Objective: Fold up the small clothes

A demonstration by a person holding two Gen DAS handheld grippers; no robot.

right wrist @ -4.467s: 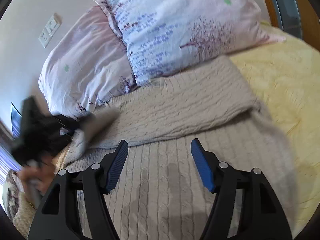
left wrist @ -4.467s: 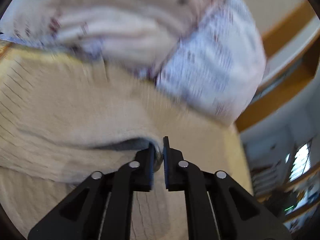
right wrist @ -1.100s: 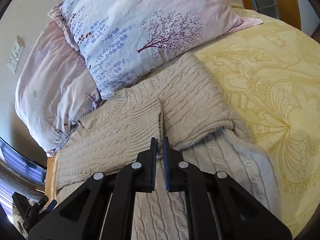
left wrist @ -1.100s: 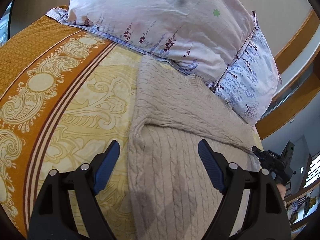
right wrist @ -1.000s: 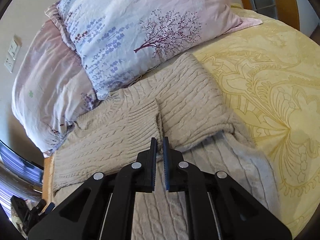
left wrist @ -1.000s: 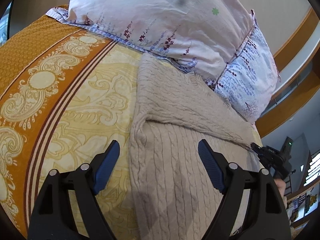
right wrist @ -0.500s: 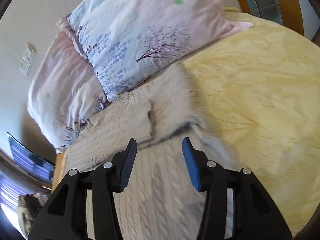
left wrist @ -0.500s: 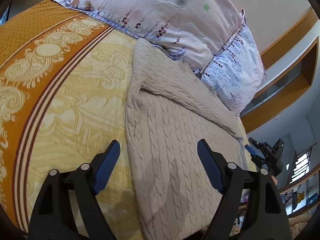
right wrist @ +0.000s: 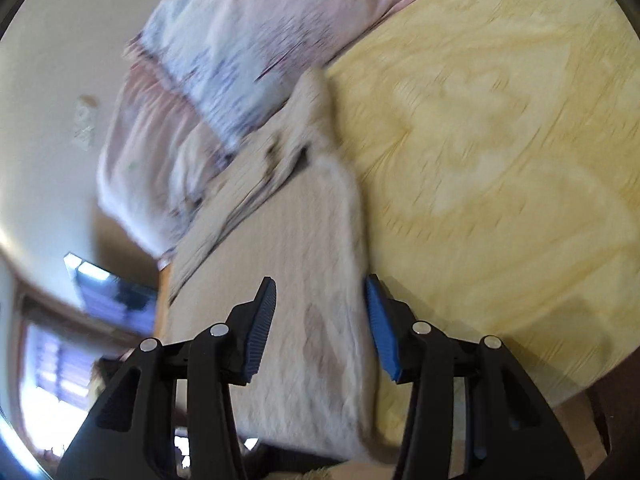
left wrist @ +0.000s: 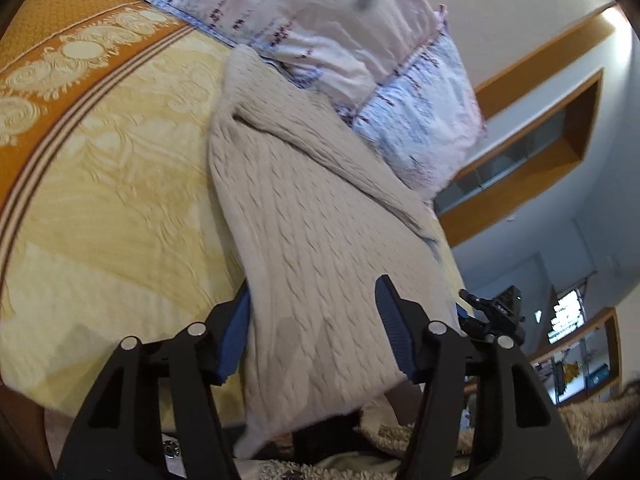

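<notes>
A beige cable-knit sweater (left wrist: 312, 216) lies flat on the yellow bedspread (left wrist: 120, 184), its sleeves folded across the chest near the pillows. Its hem hangs over the bed's near edge. My left gripper (left wrist: 316, 332) is open and empty, its jaws astride the hem's left part. In the blurred right wrist view, the sweater (right wrist: 296, 264) lies between the jaws of my right gripper (right wrist: 320, 320), which is open and empty over the hem's right side. The right gripper also shows in the left wrist view (left wrist: 492, 312) beyond the sweater's right edge.
Two floral pillows (left wrist: 320, 12) lie against the wall behind the sweater, also in the right wrist view (right wrist: 256, 40). An orange patterned border (left wrist: 60, 40) runs along the bedspread's left. A wooden headboard ledge (left wrist: 532, 168) is at the right. A shaggy rug (left wrist: 580, 424) lies below.
The right gripper let go of the folded sleeve and opened. Both grippers drew back from the pillows down to the sweater's hem at the bed's near edge.
</notes>
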